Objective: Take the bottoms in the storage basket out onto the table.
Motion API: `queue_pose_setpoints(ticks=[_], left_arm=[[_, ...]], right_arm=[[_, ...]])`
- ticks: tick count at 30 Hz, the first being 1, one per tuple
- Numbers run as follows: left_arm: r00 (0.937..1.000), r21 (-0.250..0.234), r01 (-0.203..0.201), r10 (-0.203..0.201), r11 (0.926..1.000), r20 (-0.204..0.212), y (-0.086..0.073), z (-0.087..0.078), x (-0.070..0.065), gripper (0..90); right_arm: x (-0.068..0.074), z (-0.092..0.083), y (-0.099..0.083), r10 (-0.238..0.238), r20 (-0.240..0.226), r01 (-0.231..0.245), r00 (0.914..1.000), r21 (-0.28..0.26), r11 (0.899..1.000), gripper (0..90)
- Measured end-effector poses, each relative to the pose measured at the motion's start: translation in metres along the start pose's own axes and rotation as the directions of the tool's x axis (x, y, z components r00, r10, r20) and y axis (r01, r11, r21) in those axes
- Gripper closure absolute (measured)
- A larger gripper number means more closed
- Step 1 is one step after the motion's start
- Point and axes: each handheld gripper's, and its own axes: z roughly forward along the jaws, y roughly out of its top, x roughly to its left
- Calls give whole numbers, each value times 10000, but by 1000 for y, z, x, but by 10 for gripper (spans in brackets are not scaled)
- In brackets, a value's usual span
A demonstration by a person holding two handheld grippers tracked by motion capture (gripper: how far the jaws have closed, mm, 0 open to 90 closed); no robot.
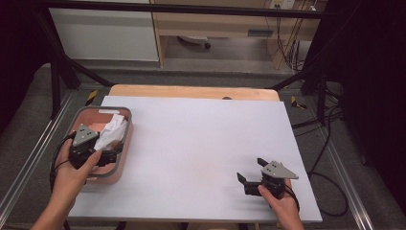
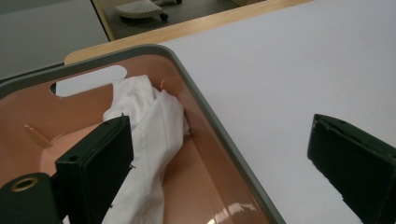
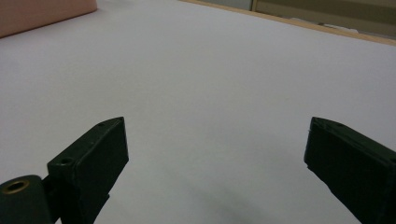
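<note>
white cloth [image 2: 154, 135] is lying bunched in the pink basket [image 1: 123, 143]; left gripper [image 1: 93, 155] is straddling its rim, jaws wide, risking snagging it. right gripper [image 1: 251, 178] is hovering wide, empty.

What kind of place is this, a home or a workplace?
Probably a lab or recording workspace, not a home. The table stands inside a black metal frame, loose cables run over the floor, and a person holds a left gripper and a right gripper.
</note>
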Motion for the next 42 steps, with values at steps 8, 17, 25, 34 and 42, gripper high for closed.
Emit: queue_pose_setpoints(ticks=[8,17,25,34,42], left_arm=[[9994,424,-332,326,9985,142,9,7,3,69],[9993,725,-375,381,9967,-67,19,13,16,69],[9996,1031,-211,229,9944,-163,19,21,25,71],[9995,1377,61,-18,9905,-311,14,26,38,79],[9993,1749,158,-95,9845,-369,17,26,49,79]], right_arm=[[2,1,2,-41,-44,41,10000,-16,10000,62],[0,-1,0,-5,36,5,10000,54,10000,62],[4,2,2,-108,-149,110,9998,133,9999,61],[4,1,0,-170,-70,172,9998,293,9994,63],[4,4,-1,-244,-26,244,9997,445,9987,63]])
